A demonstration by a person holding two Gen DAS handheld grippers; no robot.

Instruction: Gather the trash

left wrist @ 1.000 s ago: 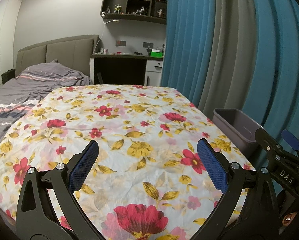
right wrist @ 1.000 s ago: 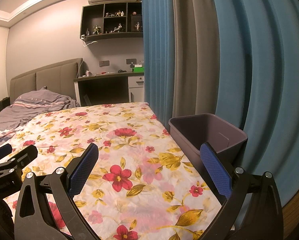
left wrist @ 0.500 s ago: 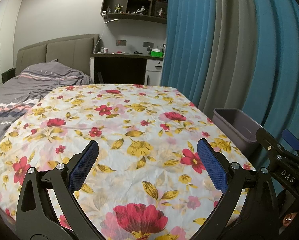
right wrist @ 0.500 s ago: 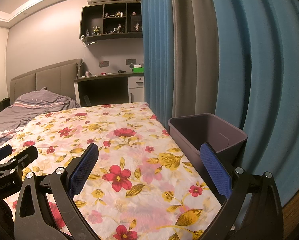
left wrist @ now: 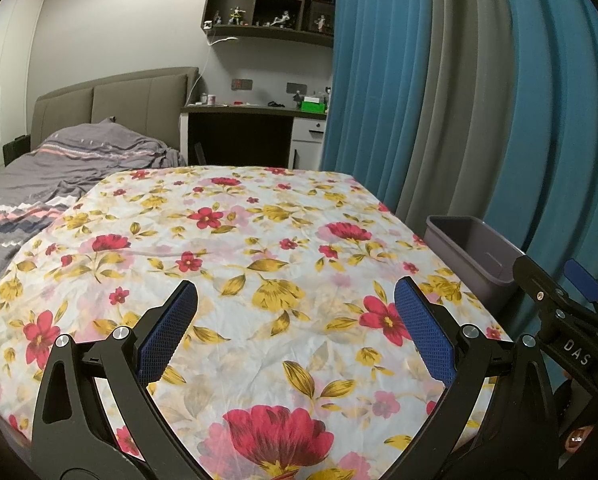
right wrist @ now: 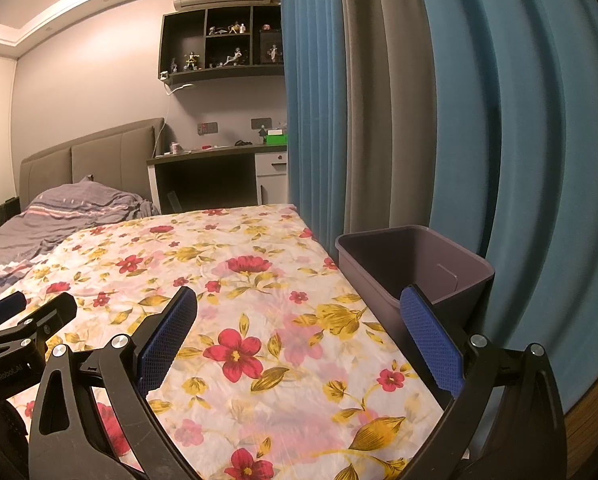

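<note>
A floral cloth (left wrist: 235, 264) covers a flat surface; it also shows in the right wrist view (right wrist: 235, 280). I see no trash on it. A grey-purple bin (right wrist: 415, 264) stands at the cloth's right edge against the curtain; it also shows in the left wrist view (left wrist: 471, 252). What lies in its bottom is hidden. My left gripper (left wrist: 295, 328) is open and empty above the near part of the cloth. My right gripper (right wrist: 299, 332) is open and empty, its right finger (right wrist: 431, 340) in front of the bin's near corner. Each gripper shows at the edge of the other's view.
Blue and grey curtains (right wrist: 419, 120) hang along the right side. A bed with a grey striped duvet (left wrist: 59, 176) lies to the left. A desk (left wrist: 255, 120) and a wall shelf with figurines (left wrist: 275, 4) stand at the back.
</note>
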